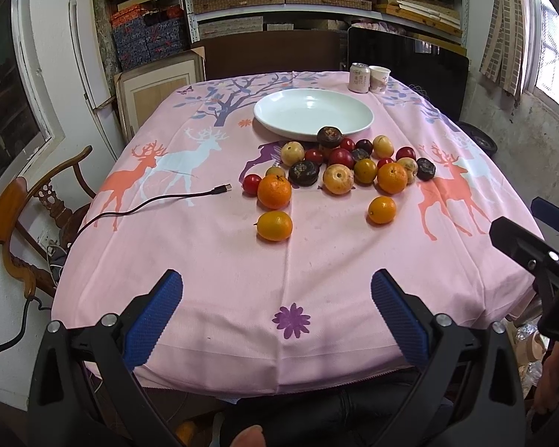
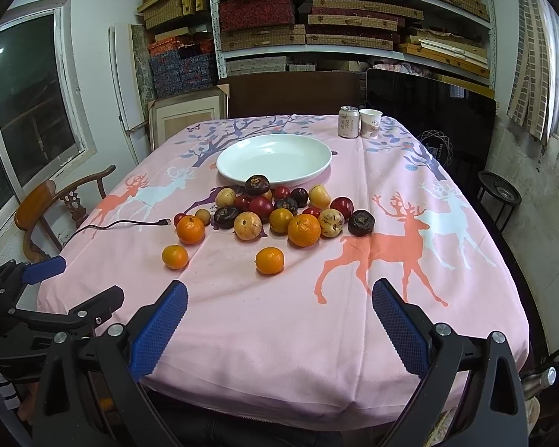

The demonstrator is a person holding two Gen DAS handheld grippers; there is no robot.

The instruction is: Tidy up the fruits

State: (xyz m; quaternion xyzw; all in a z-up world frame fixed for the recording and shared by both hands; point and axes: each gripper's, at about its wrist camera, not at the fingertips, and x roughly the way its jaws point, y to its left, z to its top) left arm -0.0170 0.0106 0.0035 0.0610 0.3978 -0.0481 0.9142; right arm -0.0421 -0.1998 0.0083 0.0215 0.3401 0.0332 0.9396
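Note:
A pile of mixed fruit (image 1: 339, 164) lies mid-table on the pink deer tablecloth: oranges, red plums, pale yellow fruit and dark round ones. It also shows in the right wrist view (image 2: 275, 212). Two small oranges (image 1: 274, 225) (image 1: 382, 209) lie apart, nearer me. An empty white plate (image 1: 313, 112) (image 2: 274, 158) sits just behind the pile. My left gripper (image 1: 275, 313) is open and empty over the table's near edge. My right gripper (image 2: 279, 320) is open and empty too, and shows at the right of the left wrist view (image 1: 533, 246).
A black USB cable (image 1: 160, 203) runs in from the table's left edge. A drink can (image 1: 359, 78) and a paper cup (image 1: 379, 79) stand at the far right corner. A wooden chair (image 1: 29, 223) stands at the left. Shelves of boxes are behind.

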